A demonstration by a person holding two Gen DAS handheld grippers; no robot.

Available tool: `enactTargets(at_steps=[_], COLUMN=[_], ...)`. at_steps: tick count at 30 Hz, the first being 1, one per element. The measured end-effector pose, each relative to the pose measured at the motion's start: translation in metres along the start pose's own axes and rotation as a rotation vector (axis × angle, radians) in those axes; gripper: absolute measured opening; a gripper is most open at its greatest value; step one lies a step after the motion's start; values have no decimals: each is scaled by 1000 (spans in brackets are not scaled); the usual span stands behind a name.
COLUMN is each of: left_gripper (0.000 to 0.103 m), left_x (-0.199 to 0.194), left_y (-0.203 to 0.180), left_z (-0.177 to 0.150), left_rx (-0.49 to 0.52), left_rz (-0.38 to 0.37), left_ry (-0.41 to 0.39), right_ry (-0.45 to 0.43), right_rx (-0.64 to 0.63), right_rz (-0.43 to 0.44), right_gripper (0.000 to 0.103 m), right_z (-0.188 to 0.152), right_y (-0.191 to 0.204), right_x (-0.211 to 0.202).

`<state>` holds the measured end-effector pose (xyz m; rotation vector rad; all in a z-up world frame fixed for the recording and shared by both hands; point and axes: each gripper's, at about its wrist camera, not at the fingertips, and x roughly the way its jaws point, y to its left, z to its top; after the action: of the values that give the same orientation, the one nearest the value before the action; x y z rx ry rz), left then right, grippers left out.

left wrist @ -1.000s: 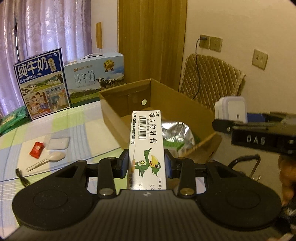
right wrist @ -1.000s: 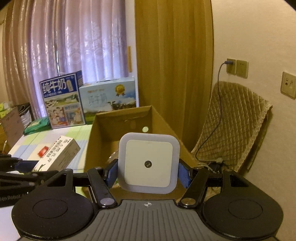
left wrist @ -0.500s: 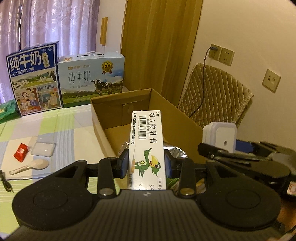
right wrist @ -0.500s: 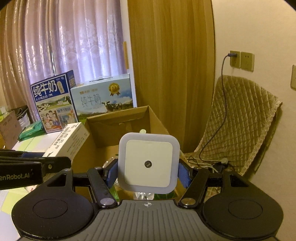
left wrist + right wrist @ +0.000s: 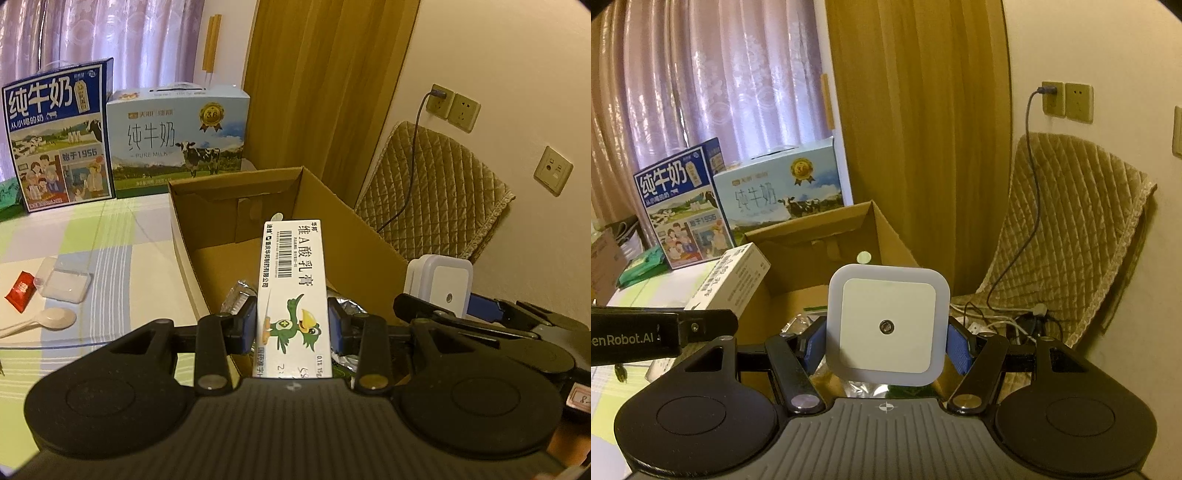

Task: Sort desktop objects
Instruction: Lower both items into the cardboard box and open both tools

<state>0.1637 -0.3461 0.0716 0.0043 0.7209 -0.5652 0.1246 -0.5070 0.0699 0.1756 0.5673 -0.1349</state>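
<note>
On the tabletop (image 5: 122,236) at far left lie a red packet (image 5: 21,295), a clear case (image 5: 66,281) and a spoon (image 5: 44,320). The left gripper (image 5: 291,325) is clamped on a white carton (image 5: 291,291) above the open cardboard box (image 5: 369,243). Just right of it, the right gripper (image 5: 886,341) pinches a square night light (image 5: 887,325) over the same box.

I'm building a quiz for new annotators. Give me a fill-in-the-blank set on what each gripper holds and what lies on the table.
1. The left gripper is shut on a white ointment box printed with a green cartoon ____.
2. The right gripper is shut on a square white ____ with a small sensor at its centre.
3. Both grippers are held over an open ____ box.
4. On the table, a white plastic ____ lies near a red packet.

Missing words: bird; night light; cardboard; spoon
</note>
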Motion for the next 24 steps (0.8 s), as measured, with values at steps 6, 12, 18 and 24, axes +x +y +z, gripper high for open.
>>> enactTargets(at_steps=[6, 12, 18, 24], left_gripper=[33, 35, 35, 36], left_x=[6, 8, -9, -26], left_y=[2, 6, 21, 35], left_z=[-1, 1, -6, -12], left_rx=[-14, -21, -49, -79], left_rz=[-3, 13, 42, 57], left_ry=[5, -4, -26, -39], right_ry=[3, 3, 13, 17], right_rx=[6, 12, 15, 12], right_rz=[1, 2, 9, 31], right_gripper=[62, 62, 62, 62], right_z=[0, 1, 0, 2], right_y=[-1, -1, 0, 9], right_x=[4, 4, 6, 9])
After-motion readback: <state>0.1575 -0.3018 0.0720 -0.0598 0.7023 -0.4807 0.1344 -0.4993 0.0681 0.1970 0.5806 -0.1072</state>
